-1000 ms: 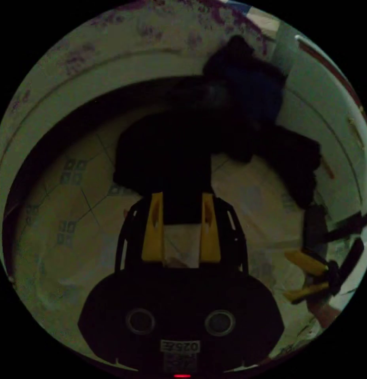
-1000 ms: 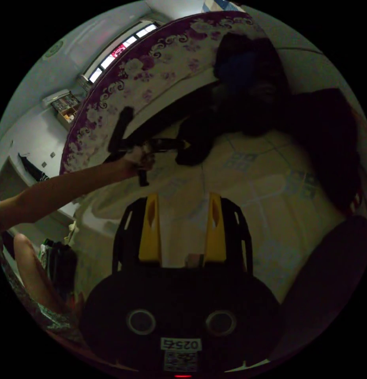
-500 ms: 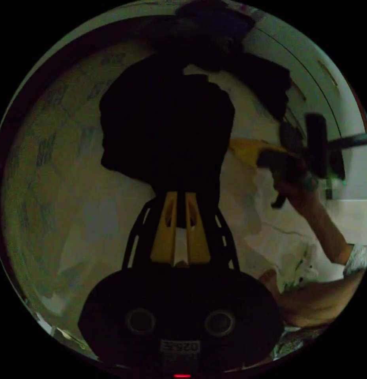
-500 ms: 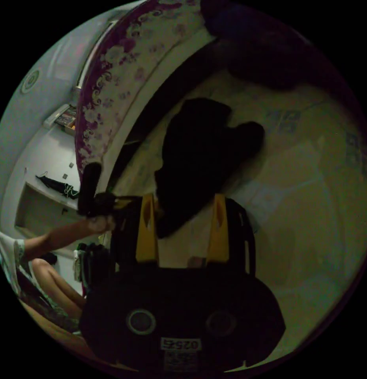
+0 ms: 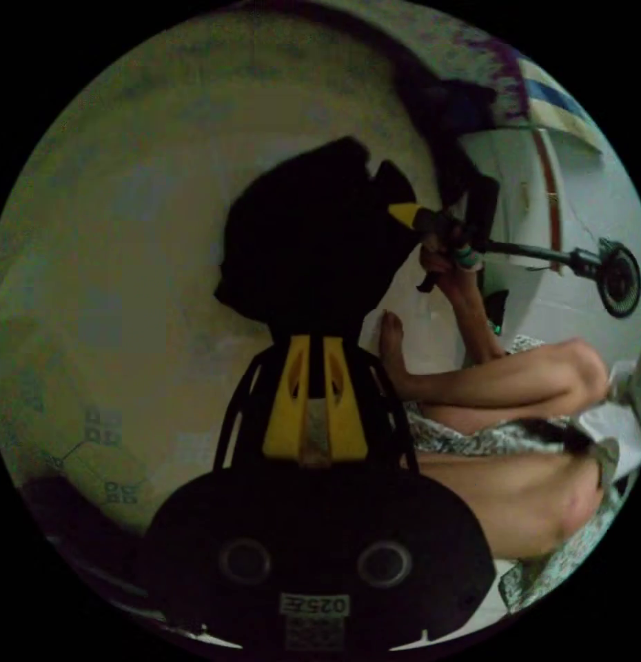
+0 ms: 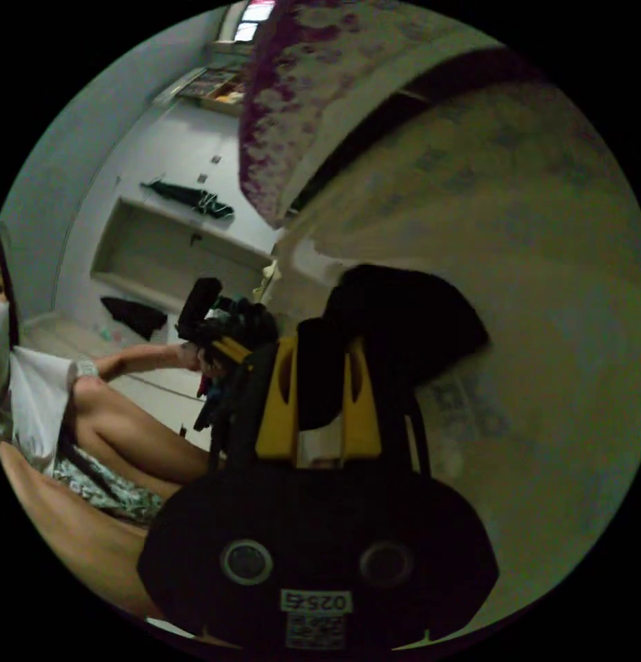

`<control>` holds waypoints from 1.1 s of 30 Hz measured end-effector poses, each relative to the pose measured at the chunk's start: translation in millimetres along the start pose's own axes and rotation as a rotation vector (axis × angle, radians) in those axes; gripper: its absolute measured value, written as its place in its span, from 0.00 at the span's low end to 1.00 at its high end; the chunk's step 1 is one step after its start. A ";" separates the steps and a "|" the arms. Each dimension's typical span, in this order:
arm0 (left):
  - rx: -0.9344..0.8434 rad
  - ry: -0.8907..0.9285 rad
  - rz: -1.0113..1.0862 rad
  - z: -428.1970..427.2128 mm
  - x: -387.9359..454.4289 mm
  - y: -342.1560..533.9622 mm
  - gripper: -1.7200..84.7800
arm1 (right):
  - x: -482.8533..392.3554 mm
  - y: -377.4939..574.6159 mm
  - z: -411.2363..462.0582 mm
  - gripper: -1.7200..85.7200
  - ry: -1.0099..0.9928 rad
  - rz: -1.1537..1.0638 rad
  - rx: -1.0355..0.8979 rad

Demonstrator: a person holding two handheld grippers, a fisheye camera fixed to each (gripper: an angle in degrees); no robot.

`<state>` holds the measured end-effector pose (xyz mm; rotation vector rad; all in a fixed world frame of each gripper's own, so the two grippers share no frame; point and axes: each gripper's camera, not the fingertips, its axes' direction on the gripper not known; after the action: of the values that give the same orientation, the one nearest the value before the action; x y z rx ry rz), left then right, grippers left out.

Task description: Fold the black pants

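**Inspector:** Two grippers, one garment. The black pants (image 5: 313,234) are bunched into a dark bundle over the pale patterned floor mat (image 5: 120,276), and both tools now have hold of them. Half a second ago only one did.

**Clerk:** Which one was already holding?

**Inspector:** The left gripper (image 5: 315,358). Its jaws were nearly closed on the near edge of the cloth half a second ago and are the same now, clenched with black fabric running down between them. A second ago they stood apart.

**Clerk:** And the right?

**Inspector:** The change is there. The right gripper (image 6: 319,372) had wide jaws half a second ago, with cloth only lying between them. In the right gripper view they have drawn in on a fold of the pants, which fills the gap. In the left gripper view its yellow tip (image 5: 405,213) meets the right edge of the bundle.

**Clerk:** Meaning for the task?

**Inspector:** My judgement: with both edges gripped, the pants can be lifted and spread. No fold is made yet; the cloth is crumpled. The person's hand (image 5: 444,255) and bent legs (image 5: 513,379) sit to the right of it, and a bed with a purple floral cover (image 6: 293,89) lies beyond.
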<state>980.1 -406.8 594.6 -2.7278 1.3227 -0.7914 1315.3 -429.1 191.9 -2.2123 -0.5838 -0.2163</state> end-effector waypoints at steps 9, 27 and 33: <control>0.844 -0.045 0.344 -215.9 10.3 143.8 0.01 | -149.7 -91.4 -26.0 0.09 -0.117 -0.288 -0.027; 0.610 0.098 0.377 -271.7 -35.7 133.5 0.01 | -217.6 -29.6 -57.7 0.11 0.334 -0.214 0.174; 0.264 0.099 -0.053 -137.2 -142.6 118.4 0.03 | -79.7 77.8 -16.6 0.15 0.307 0.336 -0.051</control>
<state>758.9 -349.7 625.9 -2.5547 1.0757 -1.0354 1283.2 -512.0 122.7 -2.2282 -0.0374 -0.3871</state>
